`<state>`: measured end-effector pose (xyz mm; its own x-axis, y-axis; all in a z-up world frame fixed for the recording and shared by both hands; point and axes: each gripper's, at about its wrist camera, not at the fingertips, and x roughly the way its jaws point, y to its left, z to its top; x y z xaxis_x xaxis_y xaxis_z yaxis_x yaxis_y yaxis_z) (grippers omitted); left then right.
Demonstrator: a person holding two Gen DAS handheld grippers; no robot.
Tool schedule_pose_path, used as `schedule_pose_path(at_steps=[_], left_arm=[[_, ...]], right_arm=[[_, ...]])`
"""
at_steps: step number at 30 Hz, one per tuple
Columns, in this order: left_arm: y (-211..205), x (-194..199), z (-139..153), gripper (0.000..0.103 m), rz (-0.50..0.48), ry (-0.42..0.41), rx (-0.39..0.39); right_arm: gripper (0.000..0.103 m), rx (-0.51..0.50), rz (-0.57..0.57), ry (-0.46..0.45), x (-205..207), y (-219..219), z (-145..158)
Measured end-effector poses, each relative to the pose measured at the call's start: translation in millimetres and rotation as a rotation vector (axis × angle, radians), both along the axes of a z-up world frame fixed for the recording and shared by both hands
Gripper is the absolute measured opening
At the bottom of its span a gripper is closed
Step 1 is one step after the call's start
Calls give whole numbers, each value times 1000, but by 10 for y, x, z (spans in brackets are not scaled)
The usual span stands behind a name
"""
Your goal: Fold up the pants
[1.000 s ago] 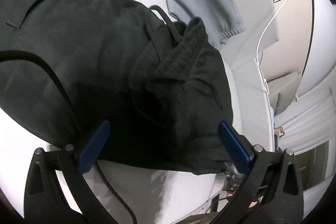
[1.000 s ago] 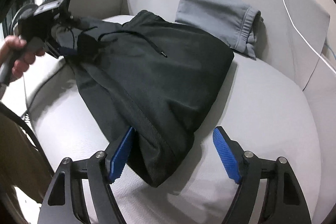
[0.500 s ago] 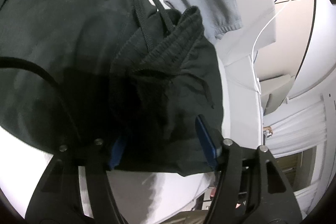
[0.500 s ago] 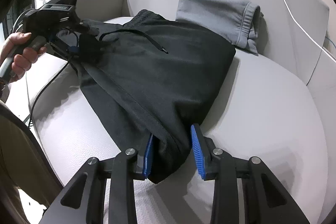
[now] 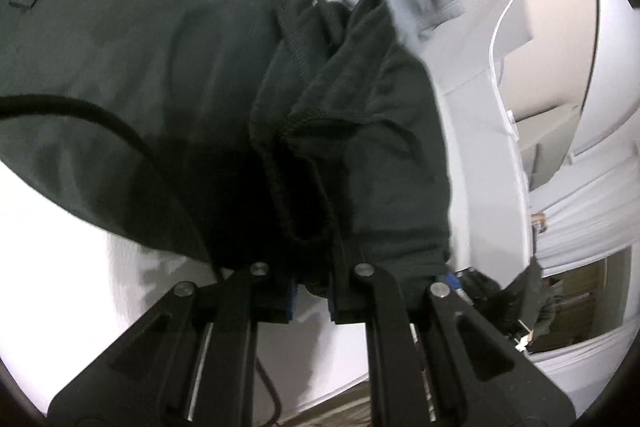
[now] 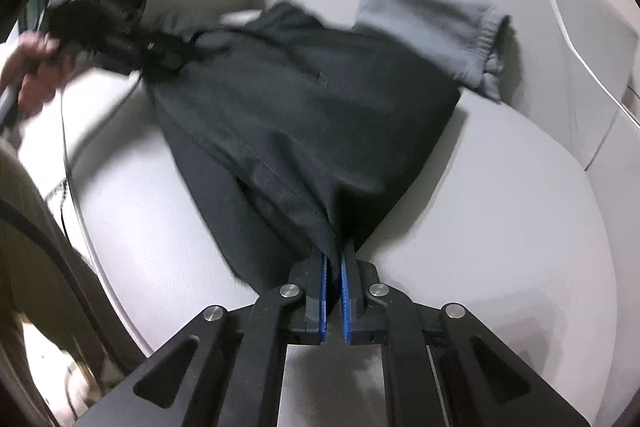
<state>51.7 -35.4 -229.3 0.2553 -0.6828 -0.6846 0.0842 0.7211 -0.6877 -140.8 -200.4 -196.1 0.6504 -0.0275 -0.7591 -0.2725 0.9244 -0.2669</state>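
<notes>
Black pants point(image 6: 300, 115) lie across a pale sofa cushion point(image 6: 500, 207). In the left wrist view their ribbed waistband and drawcord point(image 5: 304, 99) bunch up just ahead of my left gripper point(image 5: 312, 301). Its jaws are closing, with the blue pads pressing on waistband fabric. That same left gripper point(image 6: 120, 39) shows blurred at the far left of the right wrist view, held by a hand point(image 6: 36, 75). My right gripper point(image 6: 333, 291) sits at the near end of the pants. Its jaws are closing too, and the leg hem is pinched between the blue pads.
Folded grey sweatpants point(image 6: 432, 19) lean against the sofa back, just behind the black pants. A white cable point(image 5: 496, 39) runs down the backrest on the right. The cushion's front edge drops off close below both grippers.
Both grippers went from wide open to closed on the fabric, the left on the waistband and the right on the leg hem. The waistband end has lifted and shifted slightly, blurring the view.
</notes>
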Motion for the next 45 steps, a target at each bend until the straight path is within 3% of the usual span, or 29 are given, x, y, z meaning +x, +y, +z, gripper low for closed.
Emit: schedule_pose_path(at_steps=[4, 9, 13, 18, 23, 28, 31, 33, 34, 35, 37, 40, 45], left_arm=[[-21, -6, 77, 8, -16, -28, -16], [49, -44, 9, 8, -1, 7, -32], [-19, -63, -2, 8, -21, -7, 45], [-12, -107, 82, 9, -23, -38, 32], [11, -63, -125, 10, -26, 24, 49], [-27, -51, -83, 11, -38, 10, 60], [80, -80, 65, 32, -19, 33, 29], [227, -130, 290, 69, 25, -20, -16], [307, -141, 413, 76, 40, -60, -34], [375, -137, 564, 80, 48, -112, -42], [459, -55, 800, 80, 40, -190, -28], [481, 186, 952, 80, 17, -222, -6], [159, 754, 1044, 80, -44, -252, -2]], right_arm=[[6, -7, -8, -8, -52, -34, 28], [6, 30, 10, -18, -180, -57, 62], [6, -21, 42, -2, -206, -3, -9], [6, -87, 53, -14, -219, 64, -7], [6, -134, 79, -25, -250, 80, -68], [6, -156, 83, -28, -246, 93, -83], [9, -190, 86, -42, -286, 150, -95], [22, -218, 82, -56, -299, 149, -72], [44, -222, 73, -65, -309, 124, -44], [74, -206, 57, -82, -334, 61, 21], [96, -107, 62, -119, -435, -99, 199], [96, -3, 80, -166, -564, -304, 472], [96, 328, -22, -210, -239, -816, 997]])
